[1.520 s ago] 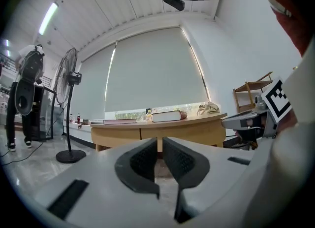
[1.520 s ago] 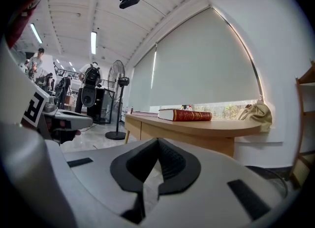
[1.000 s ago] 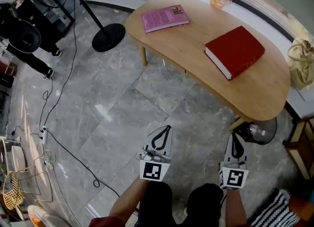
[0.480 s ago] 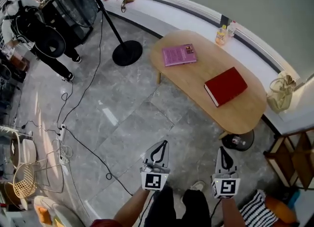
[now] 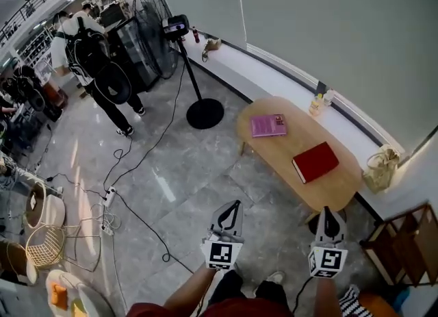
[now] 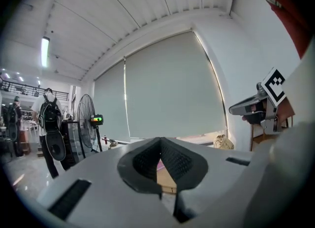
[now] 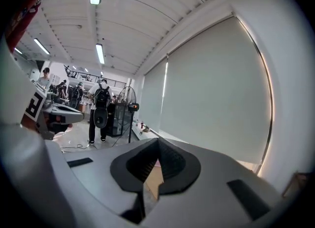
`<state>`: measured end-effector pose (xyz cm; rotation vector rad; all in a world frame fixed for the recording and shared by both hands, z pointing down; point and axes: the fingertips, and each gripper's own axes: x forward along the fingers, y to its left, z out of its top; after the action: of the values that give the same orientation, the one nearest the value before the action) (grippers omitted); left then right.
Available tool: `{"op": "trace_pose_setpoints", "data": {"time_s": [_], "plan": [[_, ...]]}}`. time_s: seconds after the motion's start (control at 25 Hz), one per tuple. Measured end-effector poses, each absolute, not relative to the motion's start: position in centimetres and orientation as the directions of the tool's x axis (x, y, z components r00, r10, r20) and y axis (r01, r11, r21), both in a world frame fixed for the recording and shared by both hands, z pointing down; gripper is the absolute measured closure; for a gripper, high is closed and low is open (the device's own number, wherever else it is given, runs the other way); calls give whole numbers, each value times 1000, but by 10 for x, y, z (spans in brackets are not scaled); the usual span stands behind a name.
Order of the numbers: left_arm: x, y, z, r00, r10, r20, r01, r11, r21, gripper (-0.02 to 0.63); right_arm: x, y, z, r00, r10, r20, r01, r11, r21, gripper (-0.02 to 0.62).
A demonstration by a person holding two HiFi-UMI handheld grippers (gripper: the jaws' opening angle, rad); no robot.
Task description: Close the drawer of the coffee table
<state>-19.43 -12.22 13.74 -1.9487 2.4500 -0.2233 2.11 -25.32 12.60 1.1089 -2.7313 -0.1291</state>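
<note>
The oval wooden coffee table (image 5: 280,146) stands far below and ahead of me in the head view, with a pink book (image 5: 268,125) and a red book (image 5: 315,161) on top. No drawer front shows from here. My left gripper (image 5: 236,203) and right gripper (image 5: 326,209) are held side by side in front of my body, well short of the table, both shut with nothing in them. In the left gripper view the jaws (image 6: 160,140) meet at the tips and frame a strip of the tabletop (image 6: 165,176). The right gripper's jaws (image 7: 158,140) are likewise together.
A stand (image 5: 204,112) with a round black base is left of the table, and a big floor fan (image 5: 152,14) behind it. A person with a backpack (image 5: 96,55) walks at far left. Cables (image 5: 130,206) cross the grey tiles. A bag (image 5: 378,170) and wooden shelf (image 5: 404,247) lie right.
The view has risen steeply: the table looks much smaller and farther, and more of the room shows. Both grippers rose with me, staying shut and side by side.
</note>
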Motion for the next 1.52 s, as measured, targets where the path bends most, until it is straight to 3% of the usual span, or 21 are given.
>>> {"op": "trace_pose_setpoints", "data": {"time_s": [0.24, 0.68, 1.04, 1.52], "plan": [[-197, -93, 64, -235, -972, 6, -967, 233, -103, 598, 24, -228, 62, -708, -703, 71, -681, 706, 194, 598], [-191, -53, -35, -186, -953, -238, -884, 268, -384, 599, 8, -198, -35, -751, -654, -93, -659, 731, 176, 598], [-213, -41, -23, -280, -934, -221, -888, 340, -309, 598, -11, -192, -30, -771, -631, -92, -636, 751, 178, 598], [-216, -45, -17, -283, -943, -173, -891, 326, -317, 598, -16, -196, -25, -771, -633, -75, -635, 755, 160, 598]]}}
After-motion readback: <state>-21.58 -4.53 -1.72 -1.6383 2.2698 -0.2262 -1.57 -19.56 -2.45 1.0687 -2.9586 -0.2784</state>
